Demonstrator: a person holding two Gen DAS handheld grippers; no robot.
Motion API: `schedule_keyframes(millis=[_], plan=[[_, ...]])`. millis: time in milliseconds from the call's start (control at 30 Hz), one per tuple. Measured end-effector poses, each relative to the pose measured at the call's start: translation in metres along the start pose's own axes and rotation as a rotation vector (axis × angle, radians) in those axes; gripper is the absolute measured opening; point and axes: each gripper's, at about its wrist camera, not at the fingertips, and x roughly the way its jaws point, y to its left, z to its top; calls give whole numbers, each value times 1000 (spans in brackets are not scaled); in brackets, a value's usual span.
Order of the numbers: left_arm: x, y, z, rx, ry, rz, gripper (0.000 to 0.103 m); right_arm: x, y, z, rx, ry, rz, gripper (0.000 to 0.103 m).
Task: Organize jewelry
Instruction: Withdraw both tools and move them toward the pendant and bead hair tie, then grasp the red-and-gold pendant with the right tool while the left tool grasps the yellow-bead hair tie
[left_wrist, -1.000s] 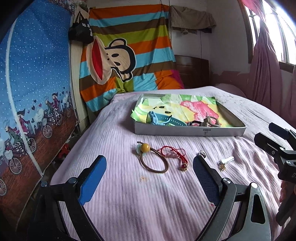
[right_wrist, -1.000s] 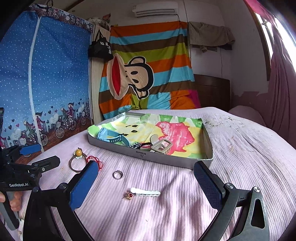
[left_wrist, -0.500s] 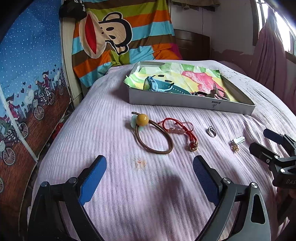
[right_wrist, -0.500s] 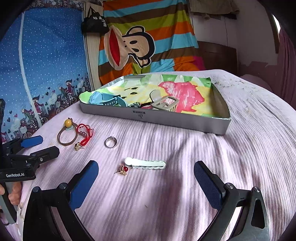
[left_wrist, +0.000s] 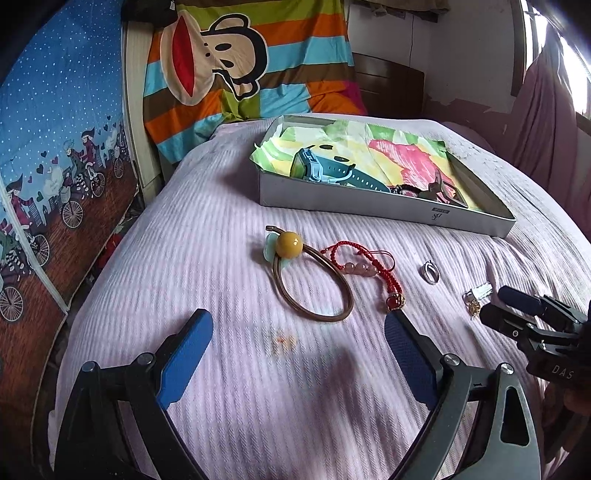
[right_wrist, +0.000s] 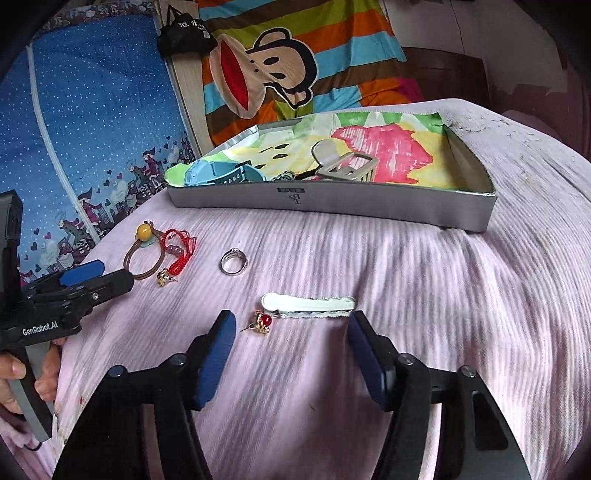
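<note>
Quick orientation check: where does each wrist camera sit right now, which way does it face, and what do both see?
Left wrist: on the left gripper, open, facing down-bed at the brown bangle; right gripper at its right edge.
Right wrist: on the right gripper, jaws closing on nothing, facing the white hair clip; a hand holds the left gripper.
Shared: silver ring, grey tray.

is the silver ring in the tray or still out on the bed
Out. The silver ring lies on the pink bedspread, in front of the tray and clear of its front wall.

Daylight glares from the bright window (left_wrist: 576, 74) at my upper right. Soft shadows fall toward me across the ribbed pink bedspread (left_wrist: 221, 258). Fisheye edges darken and bend.
</note>
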Motion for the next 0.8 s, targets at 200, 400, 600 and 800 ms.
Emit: schedule_keyframes(millis=[200,400,600,800], plan=[[9,5,2,-35,10,8,86,6,10,0,-31,33,60,34],[16,3,5,-27,16,25,72,12,18,0,-67,52,91,25],[18,6,4,-40,12,10,50,13,18,-1,-56,55,110,19],[20,10,4,-64,21,-28,25,18,18,1,-49,60,116,18]])
